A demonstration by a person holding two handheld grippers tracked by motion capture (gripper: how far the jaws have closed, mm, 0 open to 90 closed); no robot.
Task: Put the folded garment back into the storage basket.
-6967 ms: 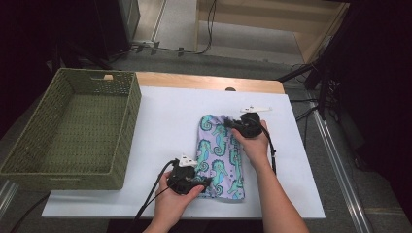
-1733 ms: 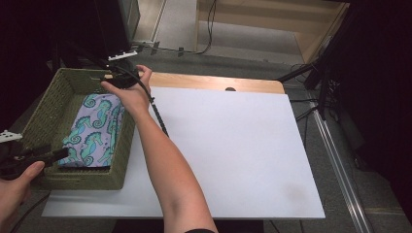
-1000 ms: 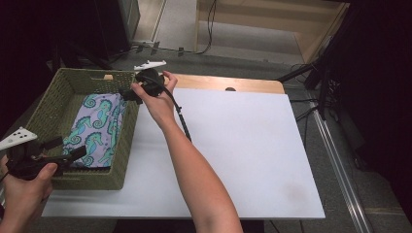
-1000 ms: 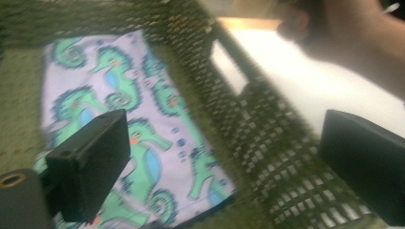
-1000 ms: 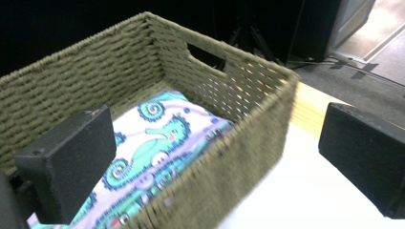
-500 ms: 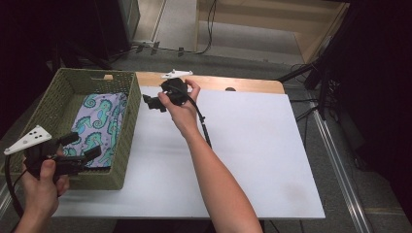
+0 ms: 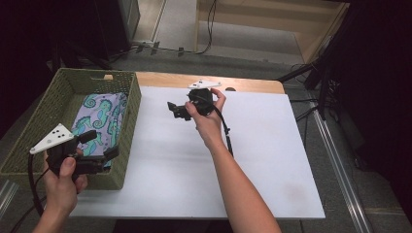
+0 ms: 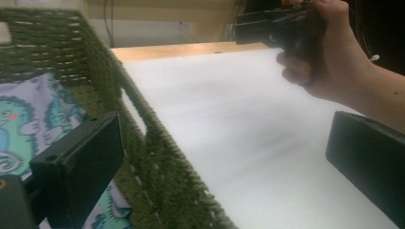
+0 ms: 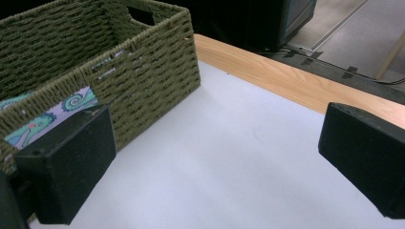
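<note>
A folded cloth [image 7: 99,116] printed with teal seahorses lies flat inside the green woven basket [image 7: 131,111] at the table's left. My left gripper [image 7: 99,144] hovers over the basket's near right corner, open, with nothing between its jaws. In the left gripper view the left gripper [image 8: 224,157] straddles the basket wall [image 8: 157,157], with the cloth [image 8: 24,119] at the left. My right gripper [image 7: 176,110] is held above the white table to the right of the basket, open and empty. In the right gripper view the right gripper [image 9: 215,162] points at the basket [image 9: 143,76] and the cloth [image 9: 52,114].
A white sheet [image 7: 272,145] covers the table, and a wooden strip [image 7: 243,83] shows along its far edge. A metal rail [image 7: 340,174] runs along the right side. Cables lie on the floor [image 7: 209,29] behind the table.
The right gripper has drawn back from the basket's far end and moved right over the white table. The left gripper has shifted right to the basket's near corner. The cloth stays in the basket.
</note>
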